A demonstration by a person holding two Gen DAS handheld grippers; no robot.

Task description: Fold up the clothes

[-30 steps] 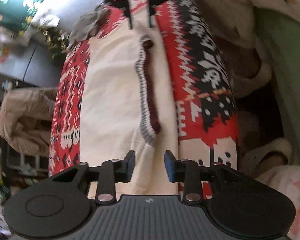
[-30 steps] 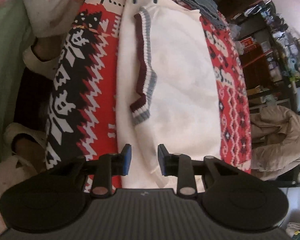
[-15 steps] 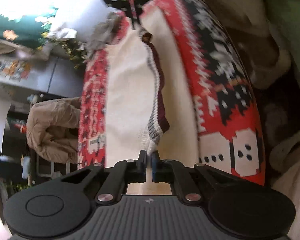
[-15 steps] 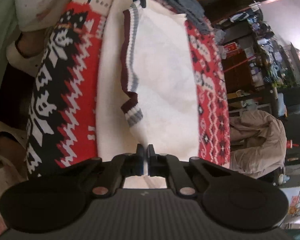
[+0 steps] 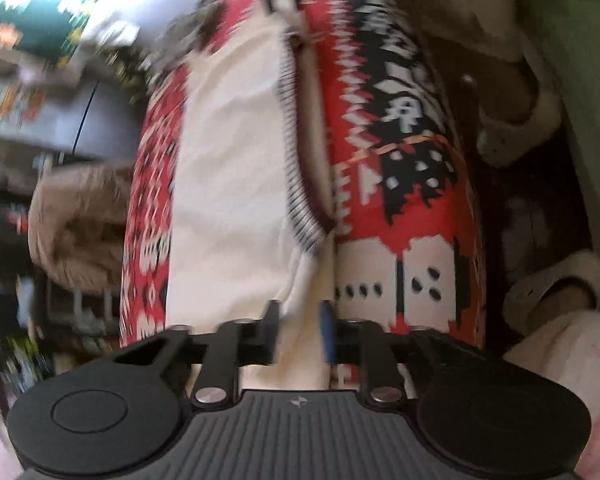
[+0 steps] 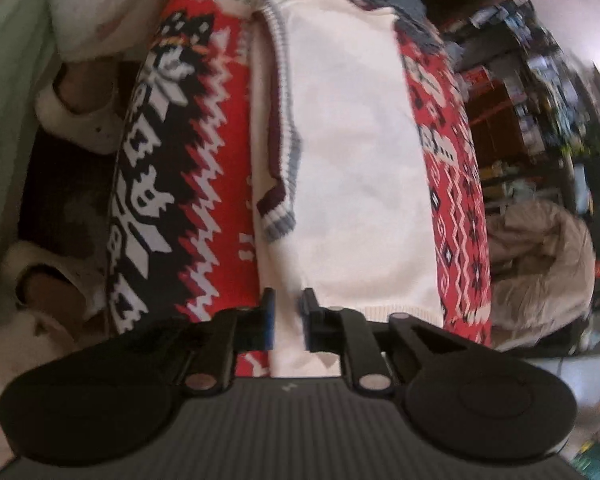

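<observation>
Sweater (image 6: 352,168), cream with striped trim, lies folded on my red patterned blanket (image 6: 204,184); left gripper (image 5: 300,330) and right gripper (image 6: 287,318) both spread apart over it. No readable writing.

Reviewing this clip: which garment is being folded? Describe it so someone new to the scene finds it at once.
Start at the red, black and white patterned blanket covering the surface. On it, running away from both cameras, lies the cream knit sweater. It is the only plain pale piece there, edged with a maroon, white and grey striped trim, unlike the beige padded jacket off to the side.
</observation>
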